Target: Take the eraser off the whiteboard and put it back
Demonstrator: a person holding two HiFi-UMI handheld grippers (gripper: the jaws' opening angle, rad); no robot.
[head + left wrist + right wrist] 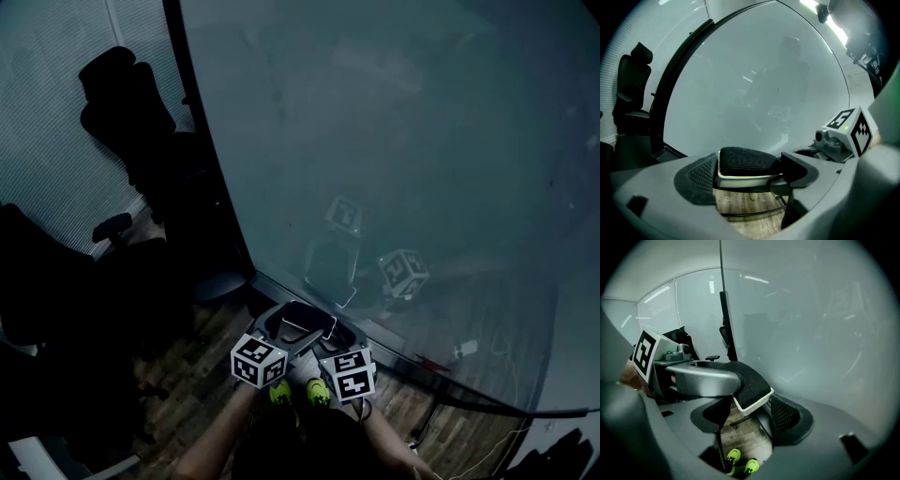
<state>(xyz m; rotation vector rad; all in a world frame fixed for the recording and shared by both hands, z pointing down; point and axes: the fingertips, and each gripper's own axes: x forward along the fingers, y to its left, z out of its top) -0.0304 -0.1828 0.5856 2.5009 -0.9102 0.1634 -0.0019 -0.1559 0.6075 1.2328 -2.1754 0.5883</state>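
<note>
Eraser (747, 161) gripped in left hand-held gripper (749, 183), also within right hand-held gripper (749, 420)

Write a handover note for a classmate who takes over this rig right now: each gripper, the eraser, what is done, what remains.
Left gripper: fingers shut on the eraser.
Right gripper: fingers set wide and, as far as its view shows, shut on the same eraser from the other side.
Eraser: off the whiteboard, held in the air just in front of it between the two grippers, dark side up.
Done: the eraser is off the board.
Left: set it back on the whiteboard and open both grippers.
</note>
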